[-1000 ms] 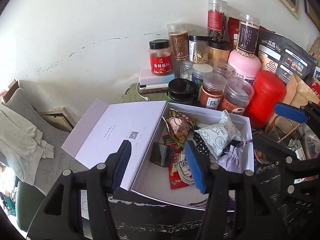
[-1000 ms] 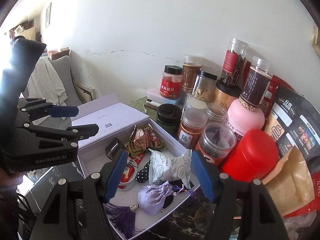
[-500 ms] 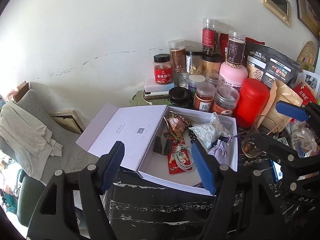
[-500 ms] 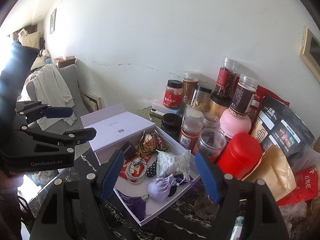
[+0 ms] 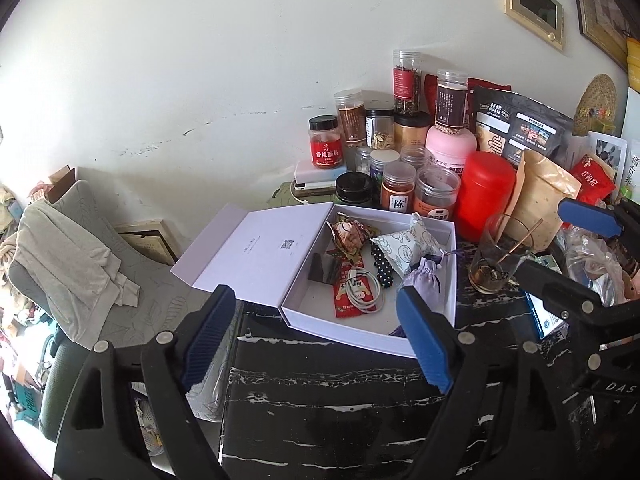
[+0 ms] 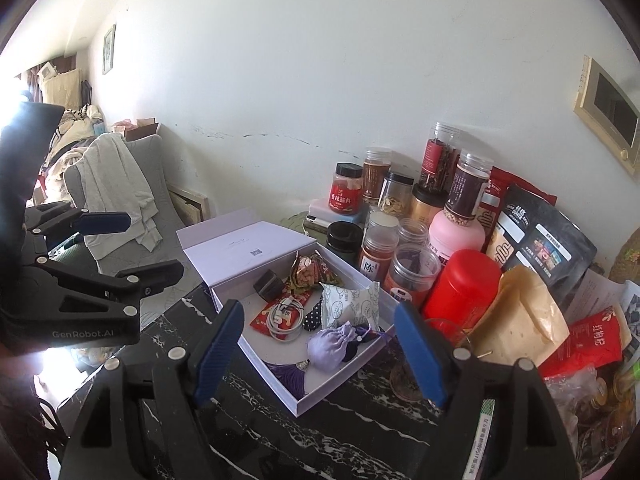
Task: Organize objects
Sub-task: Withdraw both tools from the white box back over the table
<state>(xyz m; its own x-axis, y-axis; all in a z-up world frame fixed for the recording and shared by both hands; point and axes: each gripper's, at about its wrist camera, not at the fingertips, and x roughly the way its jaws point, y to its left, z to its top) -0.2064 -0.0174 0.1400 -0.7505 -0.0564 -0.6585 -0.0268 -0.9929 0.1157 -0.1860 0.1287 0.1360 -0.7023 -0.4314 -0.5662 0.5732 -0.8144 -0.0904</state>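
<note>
The open white box [image 5: 372,332] sits mid-frame on the table [image 5: 340,400], ahead of both grippers; left gripper [image 5: 316,336] and right gripper [image 6: 320,344], jaws just widened, hold nothing.

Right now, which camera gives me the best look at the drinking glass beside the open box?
The left wrist view. There the drinking glass stands whole and unblocked, with a thin stick leaning inside it. In the right wrist view only its base and part of its rim show, behind a finger of the right hand-held gripper.
</note>
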